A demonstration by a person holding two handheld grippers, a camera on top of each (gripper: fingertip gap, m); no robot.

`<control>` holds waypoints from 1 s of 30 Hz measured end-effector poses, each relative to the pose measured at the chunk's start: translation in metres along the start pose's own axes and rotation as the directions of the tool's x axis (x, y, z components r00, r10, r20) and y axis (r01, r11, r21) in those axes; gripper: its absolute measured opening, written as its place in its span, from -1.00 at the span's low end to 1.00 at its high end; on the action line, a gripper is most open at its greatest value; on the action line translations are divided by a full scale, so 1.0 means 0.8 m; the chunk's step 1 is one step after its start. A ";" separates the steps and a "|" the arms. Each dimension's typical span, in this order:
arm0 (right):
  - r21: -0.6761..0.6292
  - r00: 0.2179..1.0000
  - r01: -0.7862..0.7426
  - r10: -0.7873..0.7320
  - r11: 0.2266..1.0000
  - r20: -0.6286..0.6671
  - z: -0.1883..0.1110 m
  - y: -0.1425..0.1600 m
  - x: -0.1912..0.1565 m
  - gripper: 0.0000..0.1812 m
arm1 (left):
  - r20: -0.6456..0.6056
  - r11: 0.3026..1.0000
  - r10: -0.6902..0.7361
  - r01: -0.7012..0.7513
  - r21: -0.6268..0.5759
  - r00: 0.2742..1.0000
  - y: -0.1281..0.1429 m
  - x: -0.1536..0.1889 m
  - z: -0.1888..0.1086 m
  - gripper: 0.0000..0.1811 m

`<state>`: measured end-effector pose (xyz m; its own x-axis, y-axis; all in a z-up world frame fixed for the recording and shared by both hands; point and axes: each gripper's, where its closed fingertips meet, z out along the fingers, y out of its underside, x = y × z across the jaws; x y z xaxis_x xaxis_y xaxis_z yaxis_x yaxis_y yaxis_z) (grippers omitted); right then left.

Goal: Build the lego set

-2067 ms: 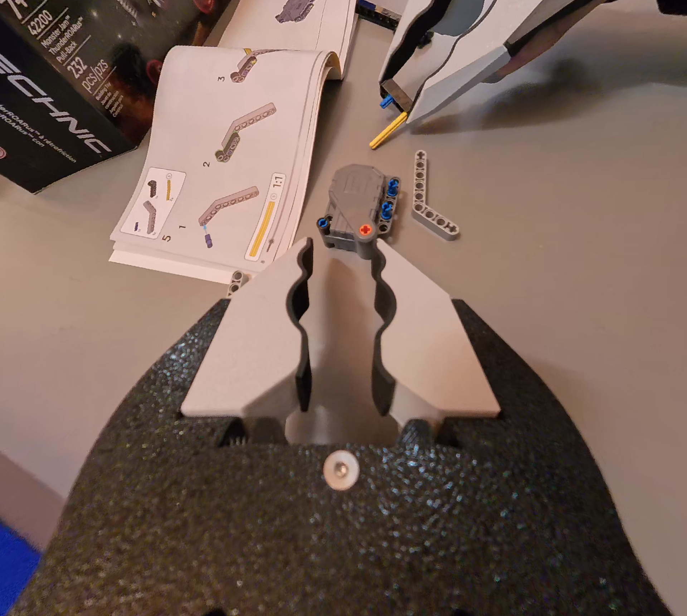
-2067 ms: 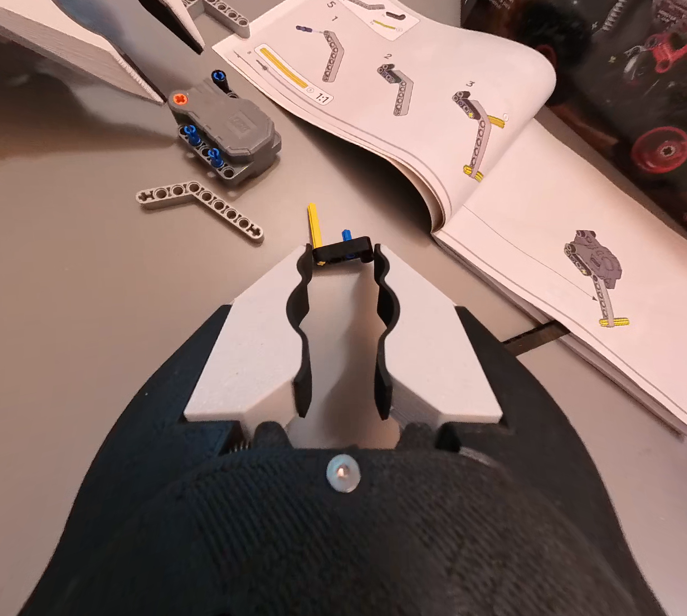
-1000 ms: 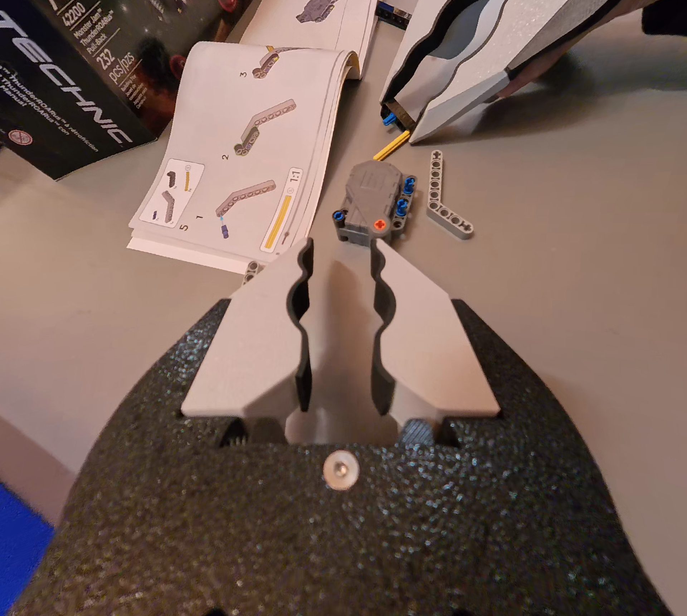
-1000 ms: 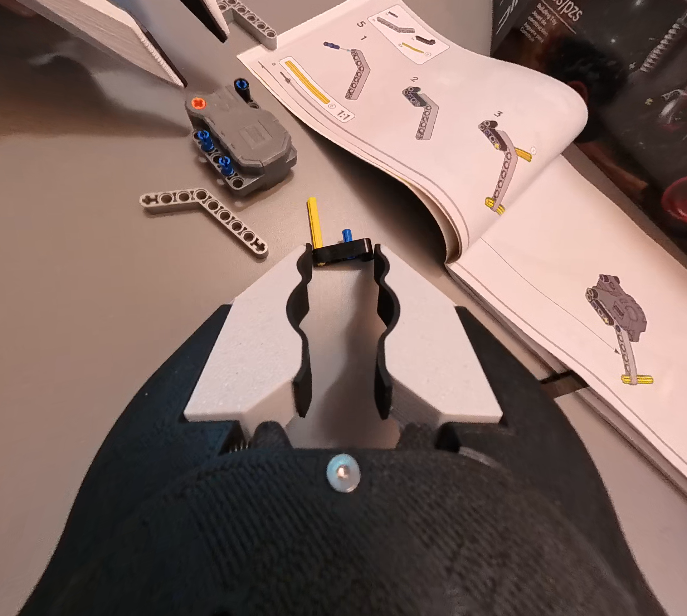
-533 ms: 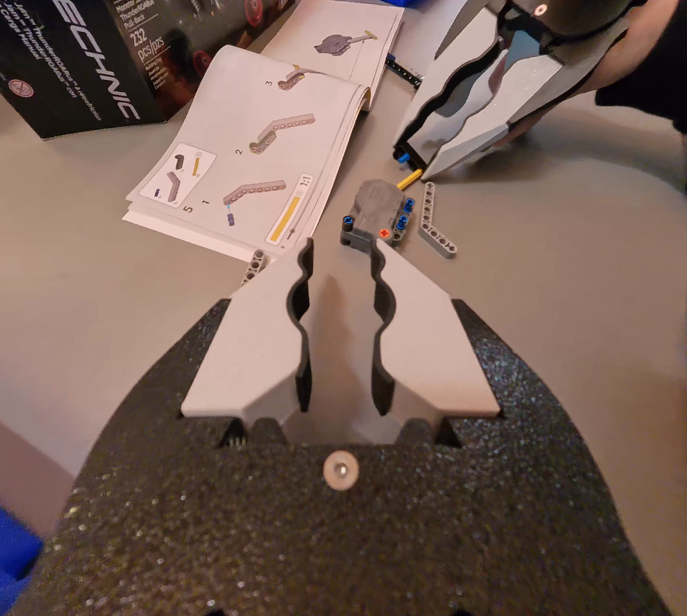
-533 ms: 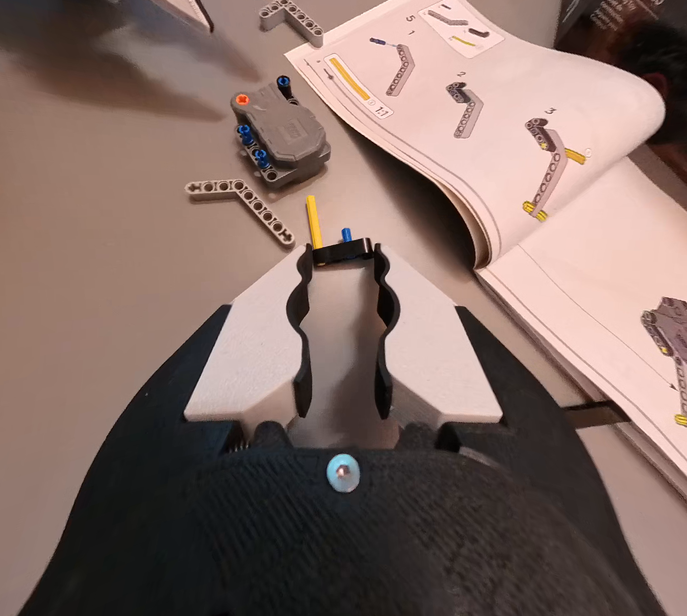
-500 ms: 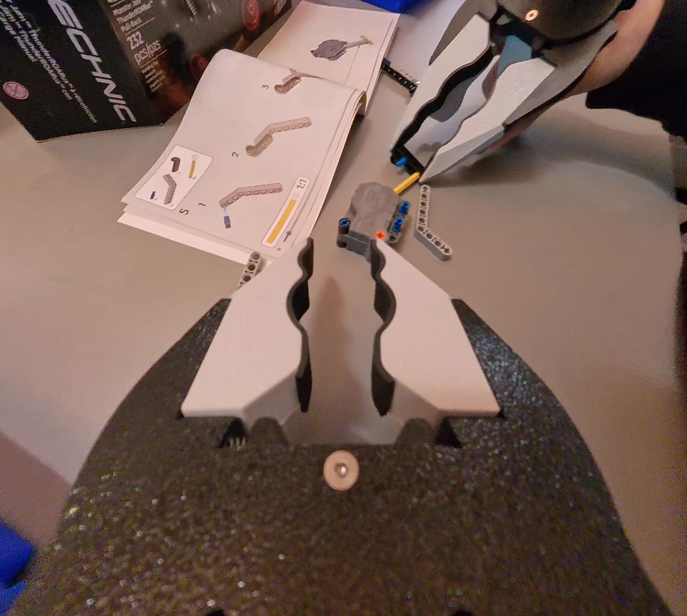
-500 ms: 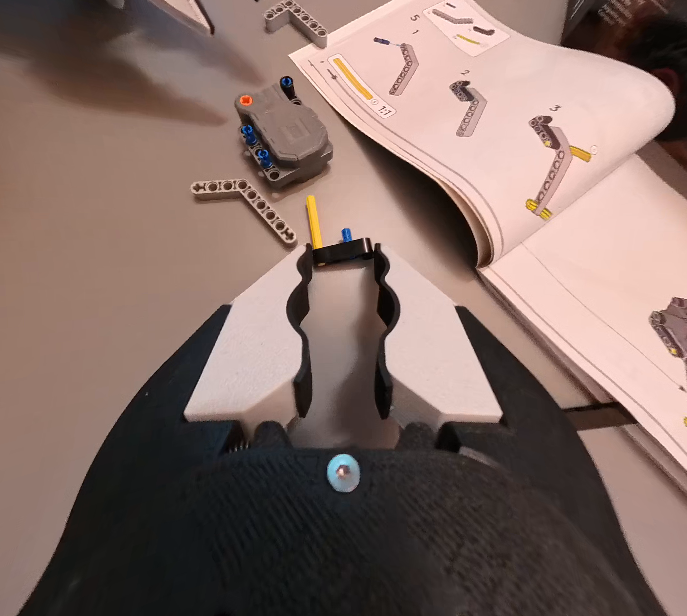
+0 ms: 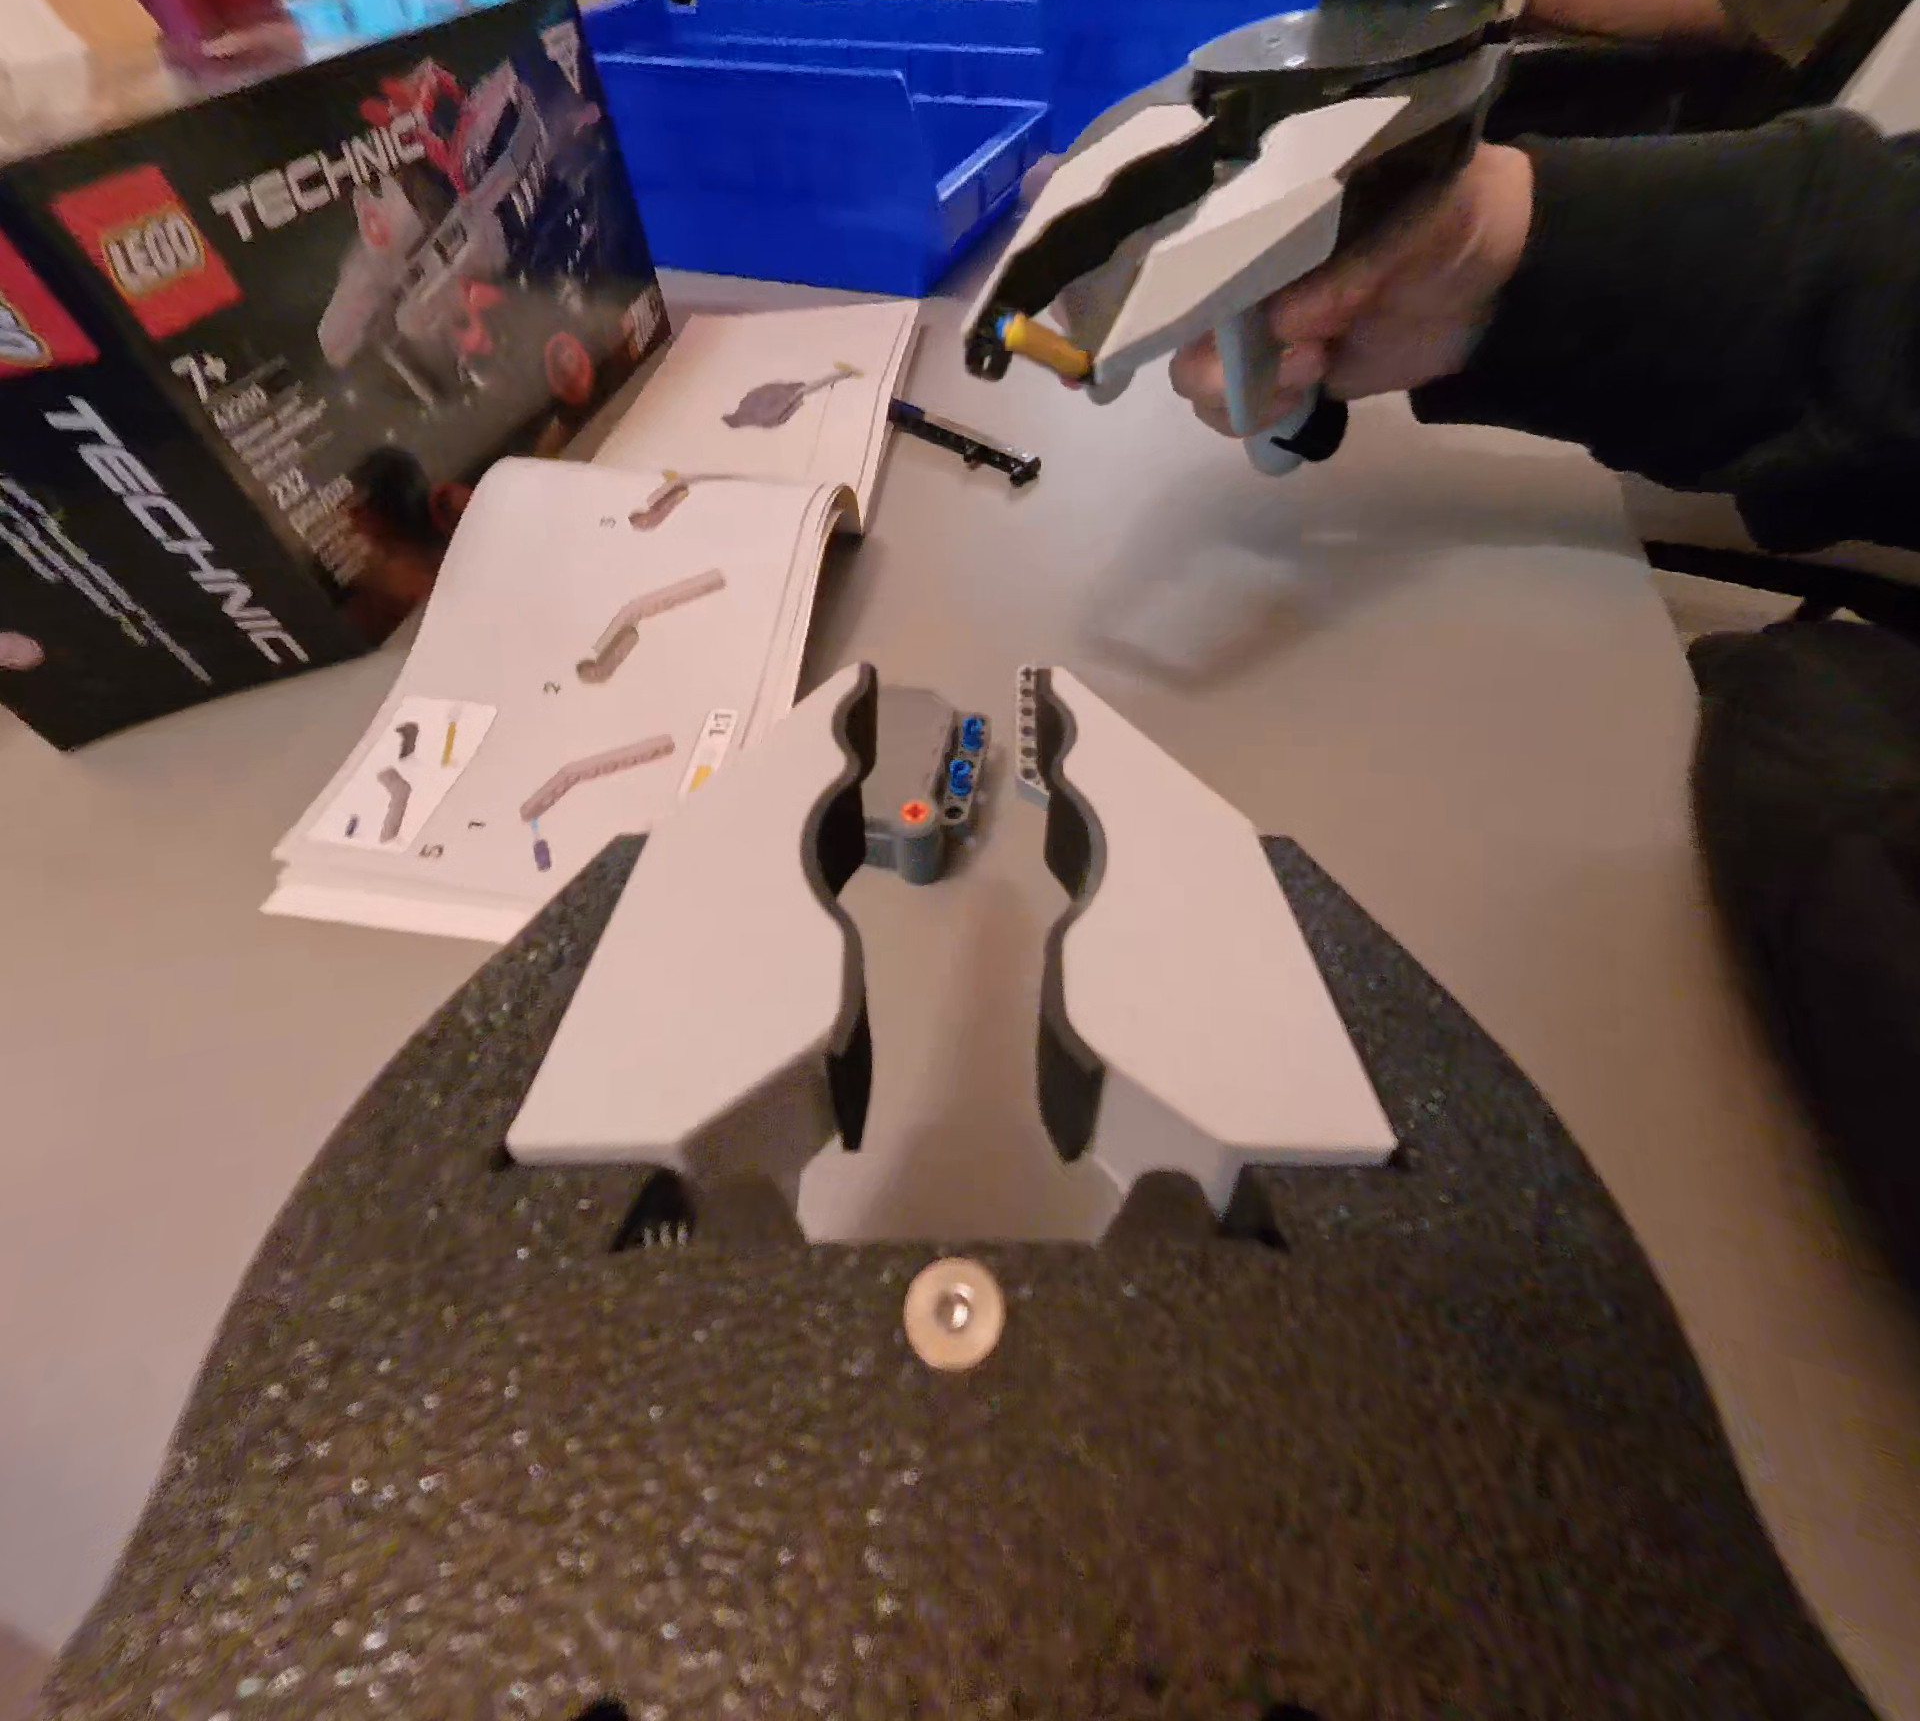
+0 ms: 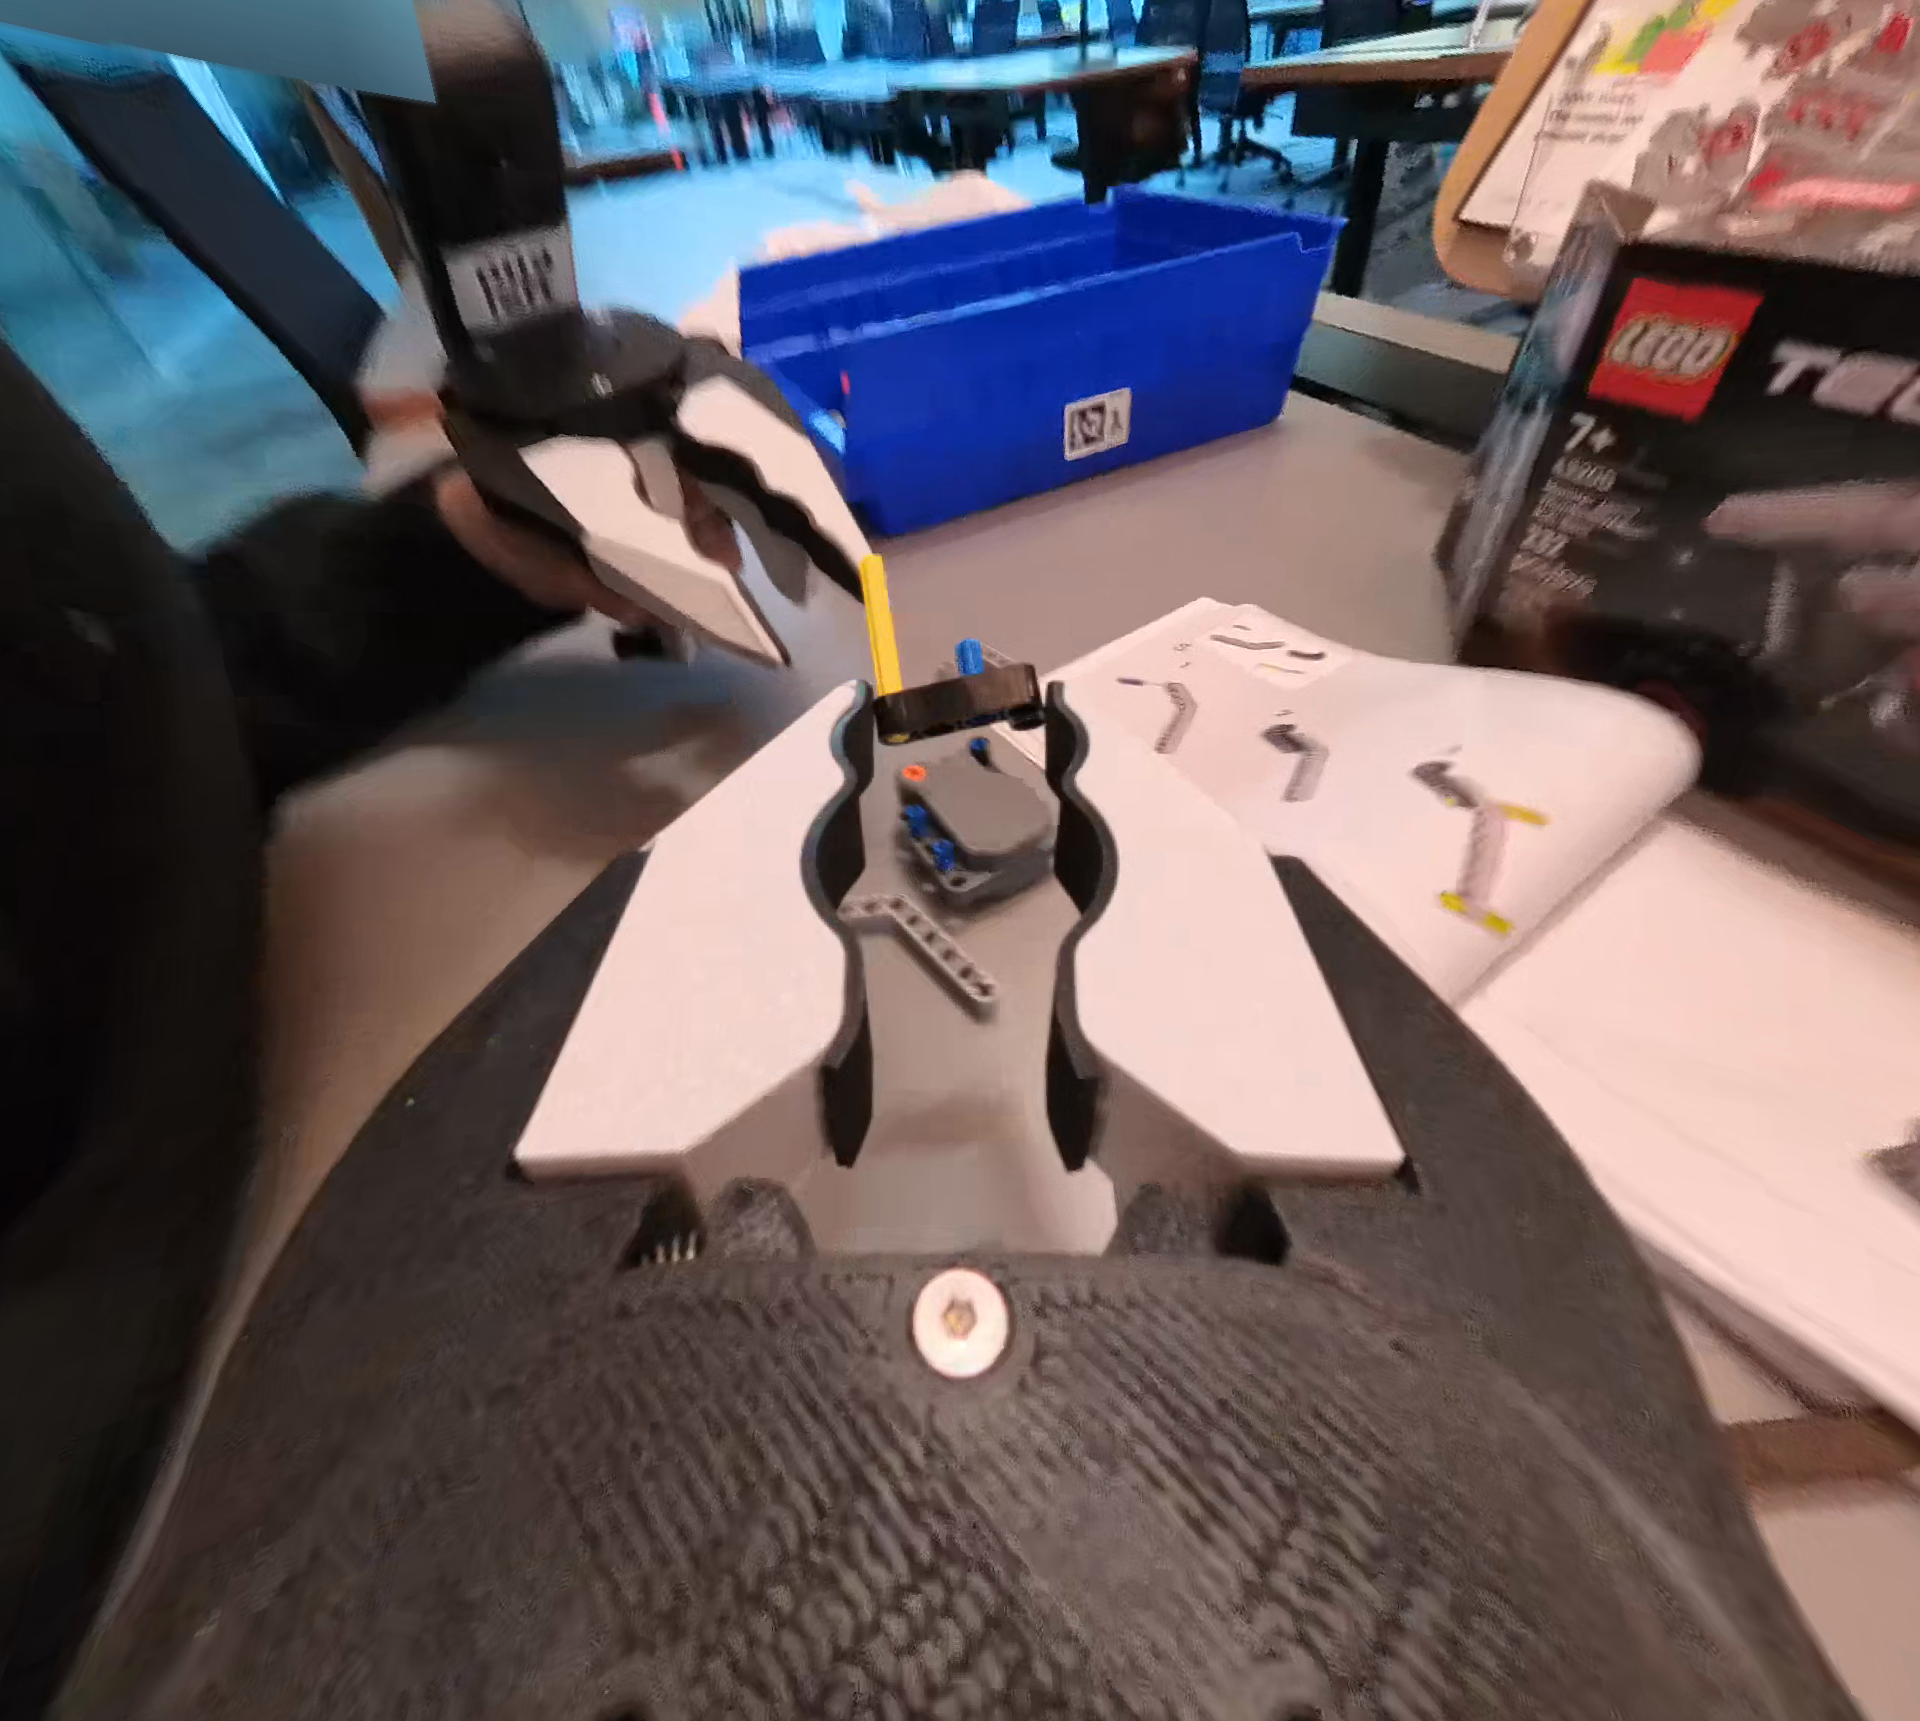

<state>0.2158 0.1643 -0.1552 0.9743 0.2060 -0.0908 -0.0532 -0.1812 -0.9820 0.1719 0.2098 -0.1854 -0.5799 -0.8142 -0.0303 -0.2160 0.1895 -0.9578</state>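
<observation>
My right gripper (image 10: 954,705) is shut on a short black beam (image 10: 956,703) that carries a yellow axle (image 10: 878,627) and a blue pin (image 10: 968,658). It holds this well above the table; it also shows in the left wrist view (image 9: 1029,341). A dark grey pull-back block (image 10: 971,824) with blue pins and an orange hub lies on the table below, next to a grey angled beam (image 10: 920,949). My left gripper (image 9: 951,695) is open and empty, raised above the block (image 9: 914,778) and the angled beam (image 9: 1029,736).
An open instruction booklet (image 9: 623,632) lies left of the block, with the black set box (image 9: 260,321) behind it. Blue bins (image 9: 831,144) stand at the back of the table. A long black beam (image 9: 966,450) lies beside the booklet's far page. The gap from one gripper's tips to the other's is roughly 8 centimetres. Between my left fingertips and the block (image 9: 914,778) there is roughly 6 centimetres. The right camera catches it too, in the right wrist view (image 10: 939,790).
Both grippers have risen from the table and tipped toward level, so the room behind shows. The right one carried the black beam with its axle up. The left stayed open.
</observation>
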 end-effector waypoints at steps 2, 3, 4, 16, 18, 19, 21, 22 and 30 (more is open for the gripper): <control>-0.107 0.980 0.182 -0.190 0.977 -0.066 0.008 0.007 0.011 -0.66 | 0.021 1.000 0.010 -0.010 0.007 1.000 -0.004 -0.003 0.000 -0.71; -0.155 0.951 0.279 -0.295 0.948 -0.096 0.013 0.010 0.016 -0.66 | 0.014 1.000 0.012 -0.012 0.005 1.000 -0.005 -0.001 0.000 -0.70; -0.196 0.907 0.389 -0.412 0.900 -0.090 0.018 0.013 0.014 -0.66 | 0.007 1.000 0.012 -0.012 -0.005 1.000 -0.005 0.001 0.001 -0.70; -0.214 0.536 0.824 -0.844 0.525 -0.012 0.043 0.038 -0.029 -0.66 | 0.093 0.980 -0.033 0.051 -0.192 0.995 -0.002 0.002 0.021 -0.71; -0.162 0.642 0.759 -0.767 0.631 0.020 0.035 0.034 -0.031 -0.66 | 0.084 0.979 0.043 -0.025 -0.204 0.996 -0.004 0.003 0.020 -0.71; -0.108 0.705 0.706 -0.709 0.699 0.020 0.032 0.027 -0.032 -0.66 | 0.081 0.976 0.071 -0.052 -0.209 0.994 -0.004 0.002 0.020 -0.72; -0.017 0.777 0.629 -0.629 0.777 0.026 0.023 0.015 -0.035 -0.66 | 0.063 0.975 0.063 -0.048 -0.218 0.996 -0.004 0.005 0.023 -0.74; -0.016 0.766 0.643 -0.643 0.766 0.004 0.019 0.013 -0.033 -0.67 | 0.049 0.976 0.037 -0.025 -0.216 0.998 -0.006 0.008 0.026 -0.74; -0.010 0.831 0.532 -0.520 0.847 0.197 0.018 0.048 -0.054 -0.67 | 0.085 0.975 0.079 -0.059 -0.215 0.993 -0.019 0.006 0.030 -0.74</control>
<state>0.1683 0.1623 -0.1914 0.7943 0.4546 0.4029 0.4757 -0.0531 -0.8780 0.1914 0.1900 -0.1779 -0.5265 -0.8403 -0.1295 -0.3452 0.3505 -0.8706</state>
